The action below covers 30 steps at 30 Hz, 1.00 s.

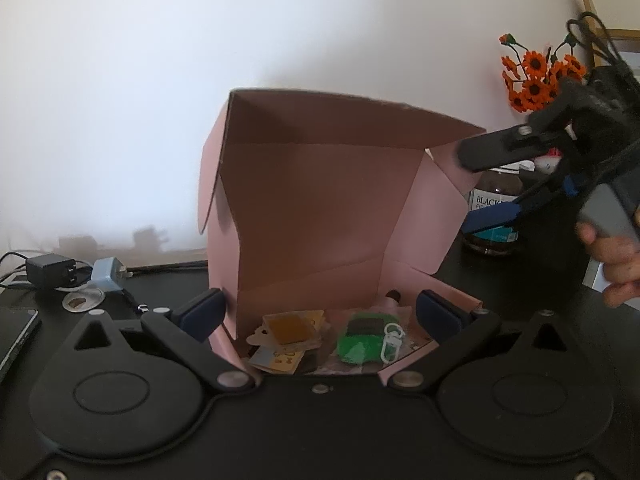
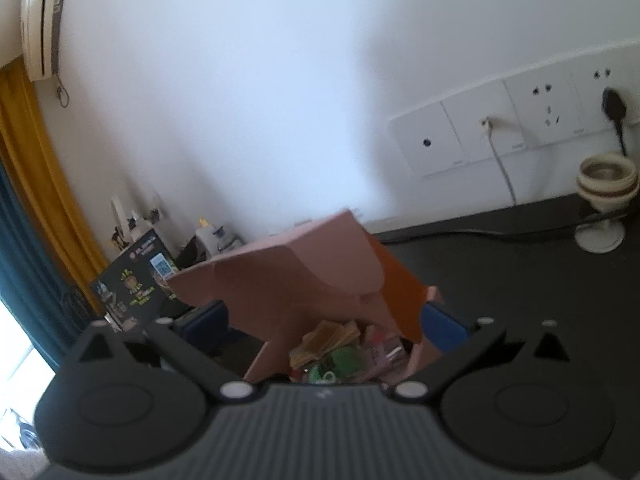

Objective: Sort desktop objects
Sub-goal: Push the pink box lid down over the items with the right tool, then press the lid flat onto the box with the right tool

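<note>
Left gripper [image 1: 318, 314]: black plastic body w/ two round disc housings, triangular cut-outs, silver screws at the linkage pivots, navy blue pads on both fingers [image 1: 202, 314]. Right gripper [image 2: 324, 322]: same black linkages, silver screws and blue pads, but w/ a grey ribbed plate in the near centre. Seen from the left cam, the right unit has a grey handle, black cables at the back, and a bare hand [image 1: 612, 256] on it, no sleeve visible.

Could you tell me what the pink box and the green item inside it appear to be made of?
The pink box looks like thin matte cardboard: creased fold lines, upright flaps. The green item seems glossy plastic, perhaps bagged; its white clip also looks plastic.
</note>
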Each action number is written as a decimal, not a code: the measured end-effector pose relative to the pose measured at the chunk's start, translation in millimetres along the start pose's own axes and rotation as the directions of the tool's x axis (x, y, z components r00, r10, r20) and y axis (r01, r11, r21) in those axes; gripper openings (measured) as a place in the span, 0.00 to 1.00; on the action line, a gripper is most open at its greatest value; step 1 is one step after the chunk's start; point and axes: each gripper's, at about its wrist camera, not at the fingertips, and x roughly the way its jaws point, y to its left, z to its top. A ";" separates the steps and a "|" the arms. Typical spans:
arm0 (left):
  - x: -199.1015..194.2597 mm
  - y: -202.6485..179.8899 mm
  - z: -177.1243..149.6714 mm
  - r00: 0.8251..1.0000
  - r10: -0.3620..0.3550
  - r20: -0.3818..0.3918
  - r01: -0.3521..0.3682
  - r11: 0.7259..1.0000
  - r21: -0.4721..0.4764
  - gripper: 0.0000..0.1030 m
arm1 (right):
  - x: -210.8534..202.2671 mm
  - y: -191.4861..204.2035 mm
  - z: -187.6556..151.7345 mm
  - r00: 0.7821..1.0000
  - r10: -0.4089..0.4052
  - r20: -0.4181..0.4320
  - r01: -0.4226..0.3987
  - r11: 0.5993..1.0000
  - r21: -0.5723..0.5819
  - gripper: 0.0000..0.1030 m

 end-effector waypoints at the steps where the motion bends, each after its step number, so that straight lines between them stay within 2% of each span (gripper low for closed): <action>1: -1.8 -0.3 0.3 1.000 0.001 0.005 -0.001 1.000 0.004 1.00 | 4.8 1.7 0.3 1.000 0.002 0.002 -0.002 1.000 -0.005 0.99; 4: -3.7 -1.8 0.6 1.000 -0.003 0.000 0.003 1.000 0.013 1.00 | 13.1 9.6 -2.0 0.999 0.046 -0.006 -0.046 0.999 -0.014 0.99; 8: -0.6 -6.0 -1.6 1.000 0.017 -0.026 -0.016 0.999 0.045 1.00 | 15.2 18.3 -10.0 1.000 0.023 -0.015 -0.024 0.997 -0.072 0.99; 13: 2.7 -8.4 -8.0 0.997 0.022 -0.077 -0.016 0.996 0.085 1.00 | 12.7 4.1 -19.1 0.999 0.020 -0.036 -0.021 1.000 -0.016 0.99; 16: -0.7 -3.6 -7.7 0.995 0.008 -0.096 -0.002 0.998 0.064 1.00 | 9.5 -1.0 -25.5 0.999 0.020 -0.044 -0.019 1.000 0.024 0.99; 18: -2.3 1.3 -6.9 0.992 -0.014 -0.122 0.017 0.999 0.028 1.00 | 3.2 -0.1 -30.6 0.999 0.014 -0.046 -0.013 1.000 0.017 0.99; 21: -7.3 2.5 -7.6 0.989 -0.007 -0.148 0.009 1.000 0.012 1.00 | -11.1 4.7 -36.5 0.999 0.017 -0.044 -0.018 1.000 -0.013 0.99; 26: -30.6 -5.3 -11.1 0.992 0.031 -0.121 -0.021 0.996 0.086 1.00 | -34.5 13.3 -39.0 1.000 0.011 -0.029 -0.013 0.998 -0.053 0.99; 30: -56.0 -15.8 -7.5 0.995 0.002 -0.098 0.009 0.993 0.119 1.00 | -41.9 14.4 -36.0 1.000 -0.004 0.019 0.005 0.999 -0.048 0.99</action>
